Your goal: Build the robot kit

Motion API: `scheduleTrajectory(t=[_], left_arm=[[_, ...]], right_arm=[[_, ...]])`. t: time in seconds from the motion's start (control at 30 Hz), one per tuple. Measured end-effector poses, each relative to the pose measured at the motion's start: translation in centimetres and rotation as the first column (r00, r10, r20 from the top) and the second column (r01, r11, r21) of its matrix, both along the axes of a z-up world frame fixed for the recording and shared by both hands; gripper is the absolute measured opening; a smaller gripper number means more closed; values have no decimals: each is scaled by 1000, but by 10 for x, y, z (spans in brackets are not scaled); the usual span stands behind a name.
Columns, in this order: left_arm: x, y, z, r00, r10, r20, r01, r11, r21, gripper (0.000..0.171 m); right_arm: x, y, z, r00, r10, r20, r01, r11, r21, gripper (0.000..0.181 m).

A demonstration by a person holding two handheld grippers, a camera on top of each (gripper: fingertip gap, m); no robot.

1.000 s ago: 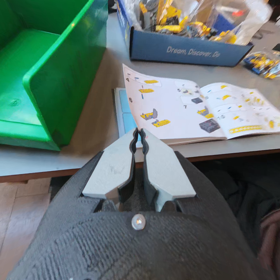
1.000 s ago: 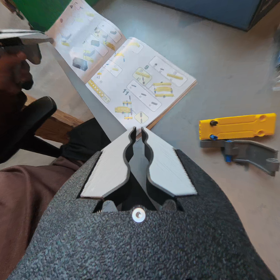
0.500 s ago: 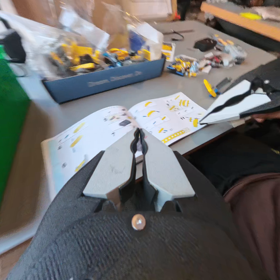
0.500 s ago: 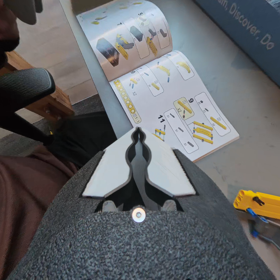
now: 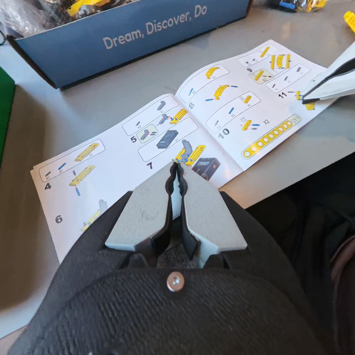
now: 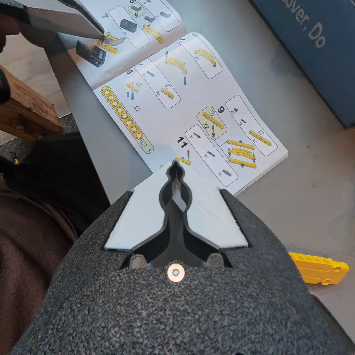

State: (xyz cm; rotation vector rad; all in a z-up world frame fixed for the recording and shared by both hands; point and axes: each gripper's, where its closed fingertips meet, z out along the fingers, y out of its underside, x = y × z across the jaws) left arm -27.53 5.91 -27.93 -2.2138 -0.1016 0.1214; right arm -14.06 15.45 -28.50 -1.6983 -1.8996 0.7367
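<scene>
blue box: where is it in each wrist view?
Left wrist view: blue box runs across the top, behind the open instruction booklet.
Right wrist view: only its corner shows, top right.
Shared landmark: the booklet, lying on the grey table between box and both hand-held grippers.

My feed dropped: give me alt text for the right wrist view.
The right gripper, shut, has its tips over the near edge of an open instruction booklet on a grey table. The left gripper points at the far page; a yellow plastic part lies at the right.
</scene>
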Motion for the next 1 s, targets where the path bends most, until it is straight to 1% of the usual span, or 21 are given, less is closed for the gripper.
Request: scheduleTrajectory(t=[0.07,0.13,0.2,0.27,0.33,0.37,0.4,0.43,0.47,0.53,0.57,0.63,0.73,0.8,0.93,1.0], left_arm=[[2,-1,3,1000,28,-11,-27,999,37,0],[9,-2,7,999,26,-27,-24,998,65,0],[16,-5,12,999,22,-43,-17,995,102,13],[19,-7,21,998,33,-47,-25,988,151,23],[26,-6,34,999,9,-48,2,974,226,30],[33,-3,42,998,-27,-48,39,962,271,31],[45,-1,49,995,-90,-42,99,946,310,30],[64,0,54,981,-192,-35,192,921,339,28],[82,0,58,961,-274,-39,269,893,360,26],[109,4,58,933,-354,-61,351,864,362,26],[123,6,55,916,-396,-60,390,851,352,25],[150,10,46,882,-470,-45,458,827,326,24],[178,16,29,841,-539,-49,532,807,257,21],[194,20,26,820,-572,-35,561,789,252,18],[218,24,17,775,-628,67,597,762,251,17],[221,26,10,770,-629,106,597,769,229,17]], right_arm=[[-1,1,8,998,6,-70,-3,999,42,0],[6,-3,27,983,38,-181,-29,998,48,0],[20,4,50,955,34,-296,-15,998,68,5],[41,25,74,912,-23,-410,61,995,81,7],[68,58,95,852,-120,-510,180,981,69,8],[84,78,103,817,-180,-548,248,967,53,8],[100,98,107,783,-242,-574,311,950,23,8],[114,115,109,754,-301,-584,356,934,-23,9],[125,128,109,733,-351,-582,379,922,-78,13],[137,144,107,709,-415,-570,392,904,-169,20],[138,148,103,710,-435,-554,393,897,-201,24],[134,145,91,740,-436,-512,376,899,-222,32],[127,137,68,801,-395,-450,370,918,-147,32],[125,133,54,839,-383,-388,370,922,-109,32],[125,125,54,842,-374,-389,356,927,-121,32],[125,124,50,847,-375,-376,354,927,-127,33]])
